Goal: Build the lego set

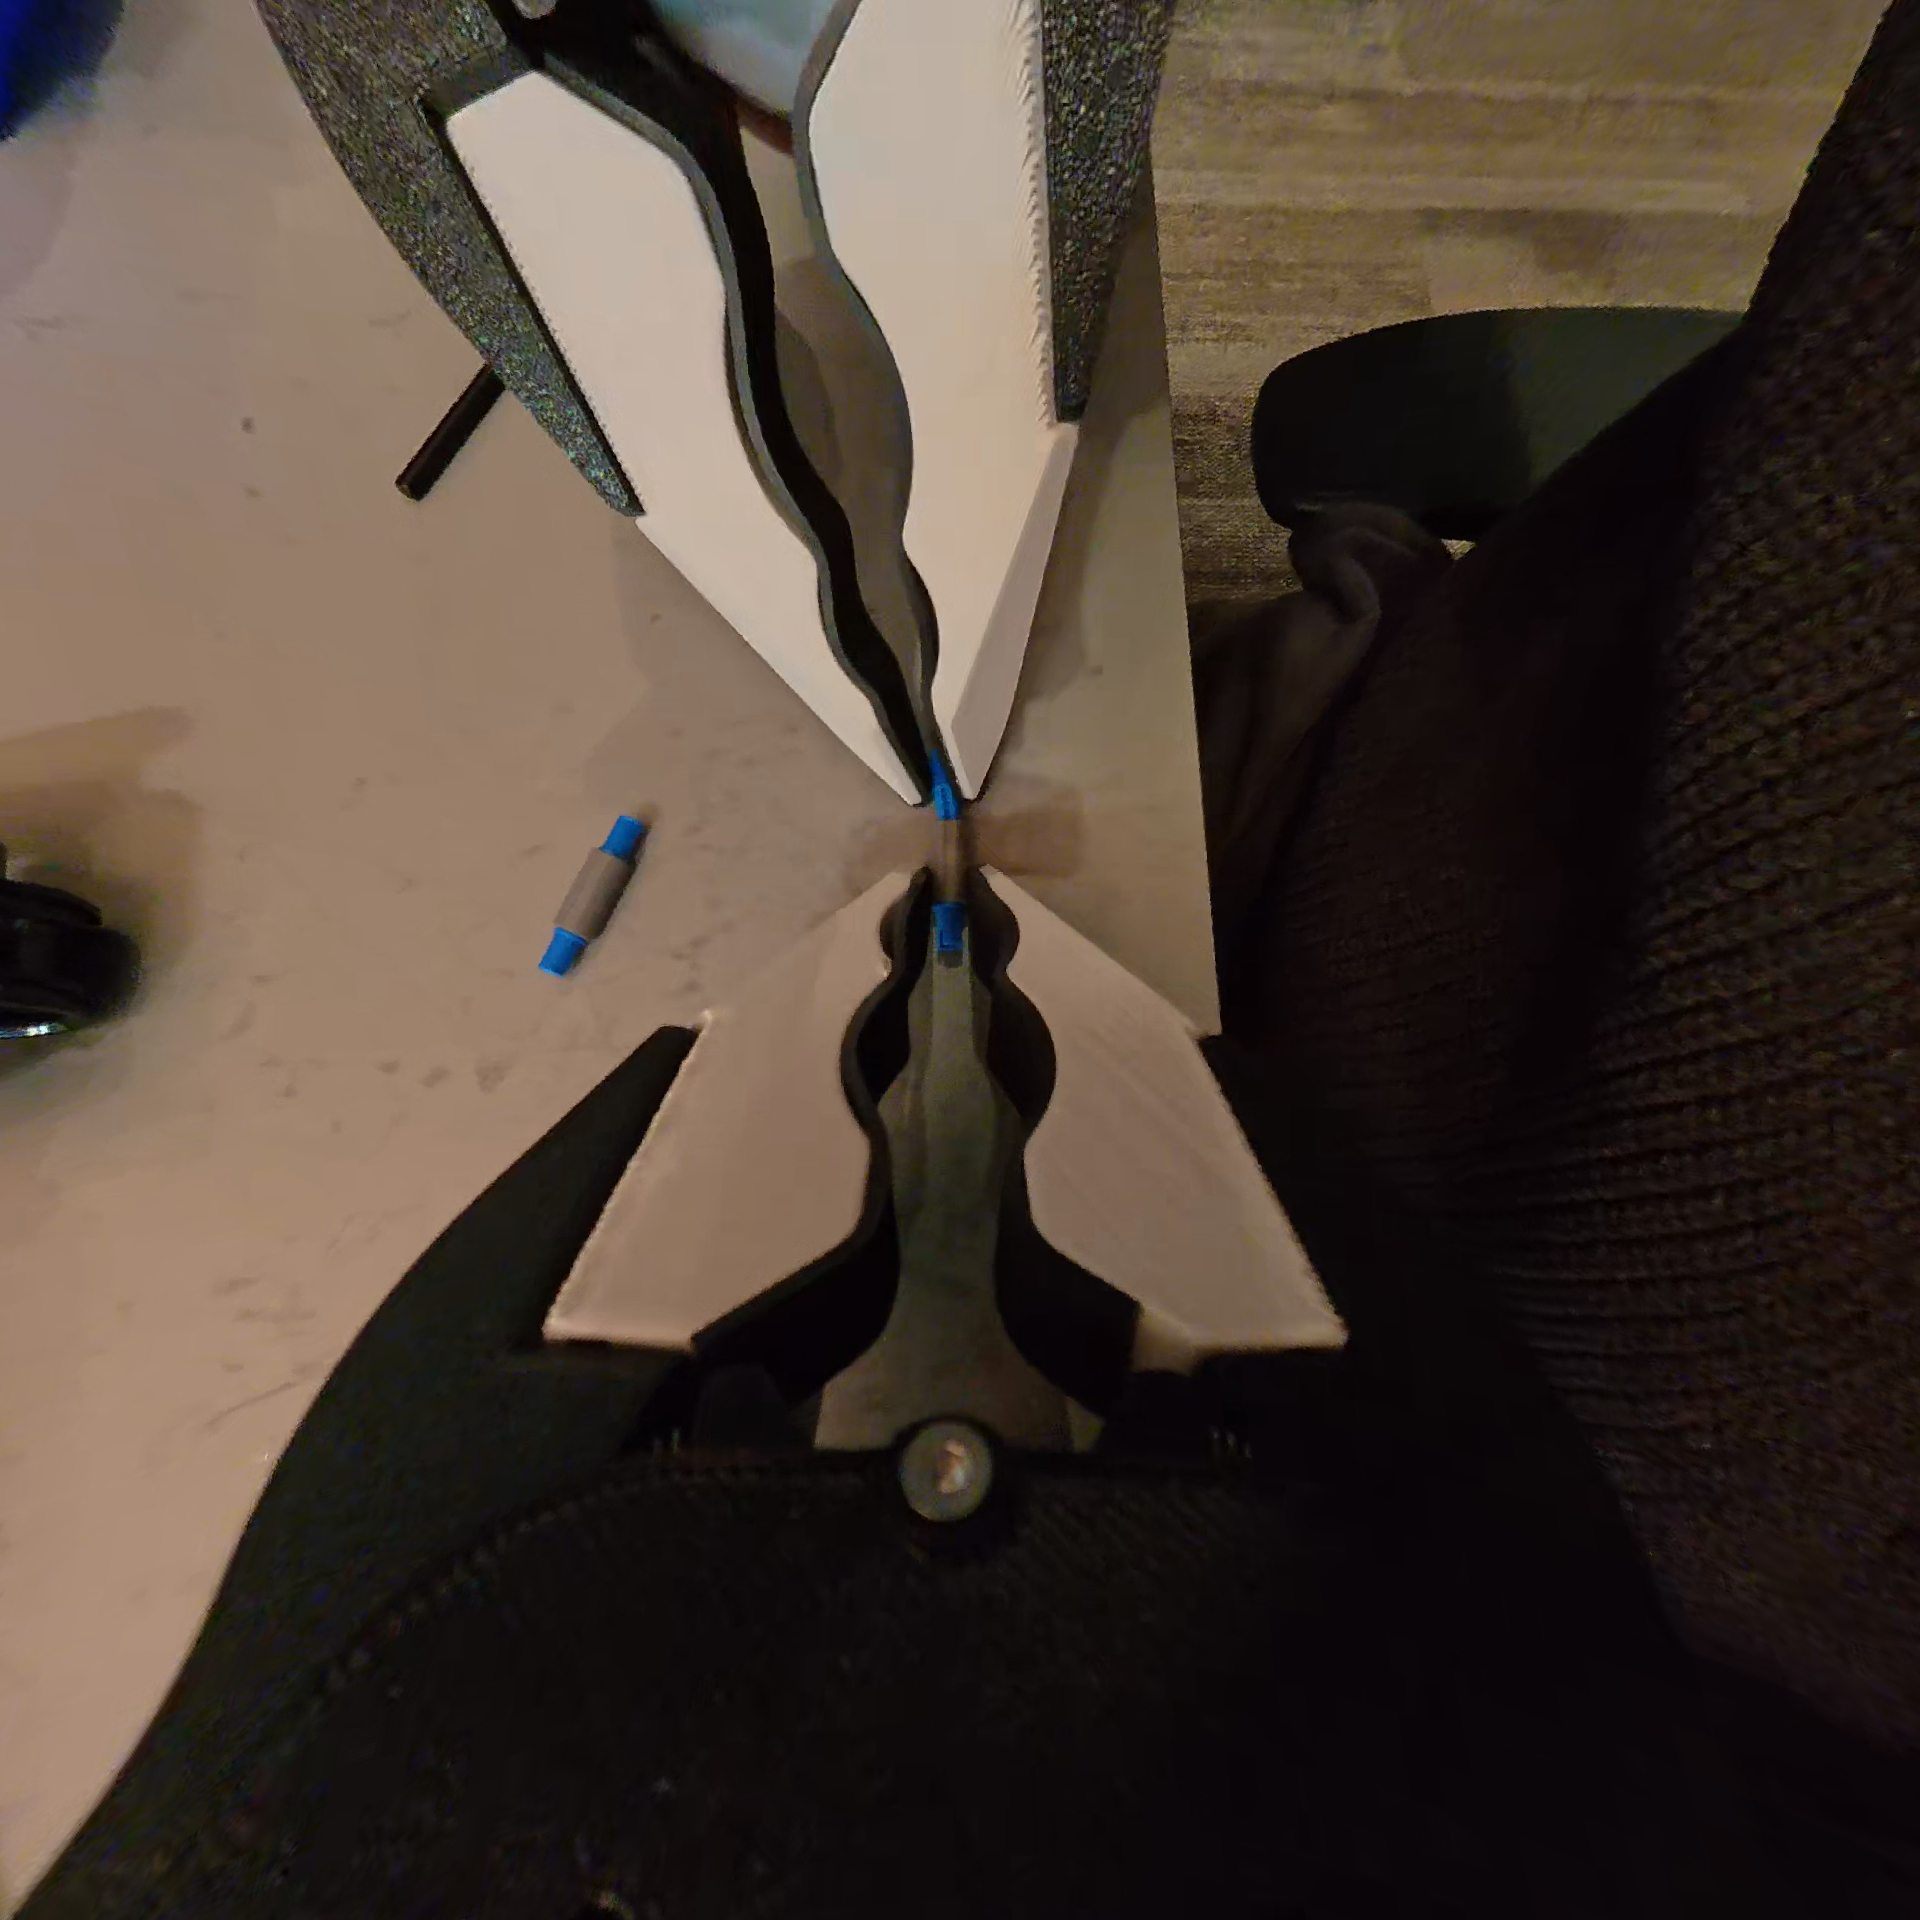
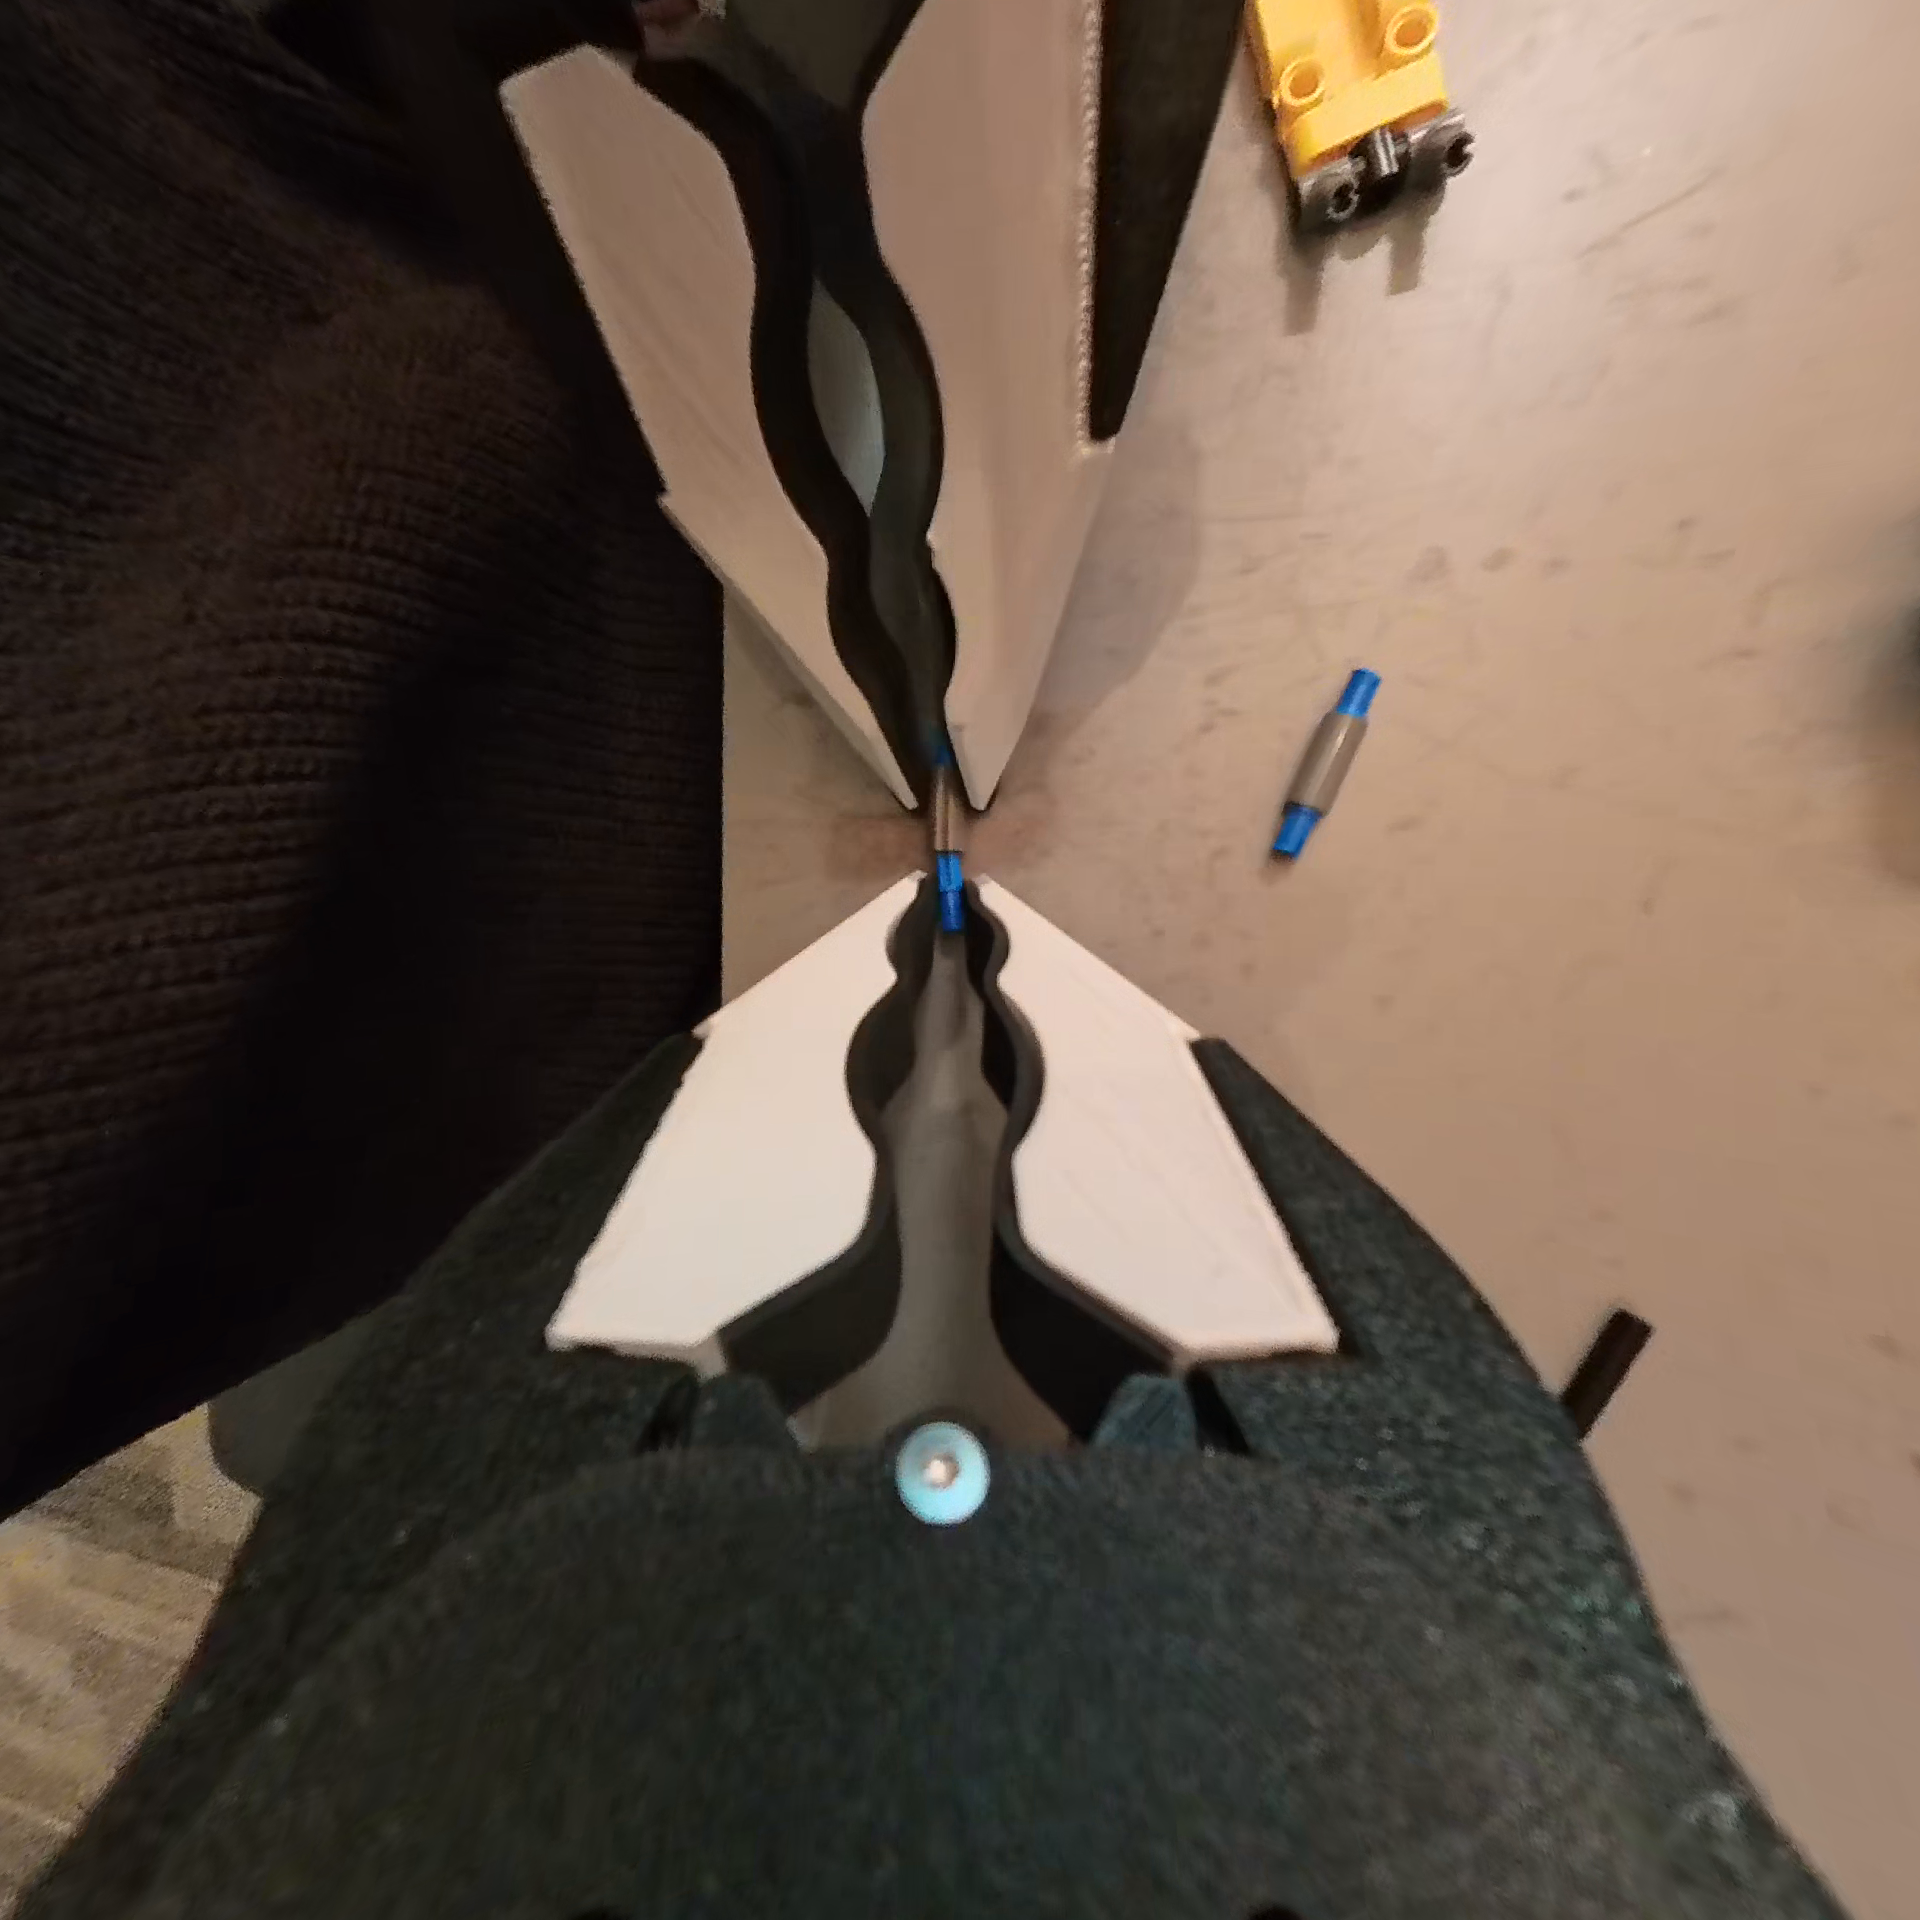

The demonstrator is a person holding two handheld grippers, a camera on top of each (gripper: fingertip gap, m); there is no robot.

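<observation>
1. The place looks like an office or a hobby desk; which of the two cannot be told.
2. A pale, scuffed bench (image 2: 1558, 1039) with a straight edge carries small toy-building parts: a yellow studded brick piece (image 2: 1351, 94) and a grey connector with blue ends (image 2: 1325, 764).
3. Beside the bench runs grey wood-look flooring (image 1: 1455, 156).
4. A black chair armrest (image 1: 1455, 416) stands at the bench edge.
</observation>
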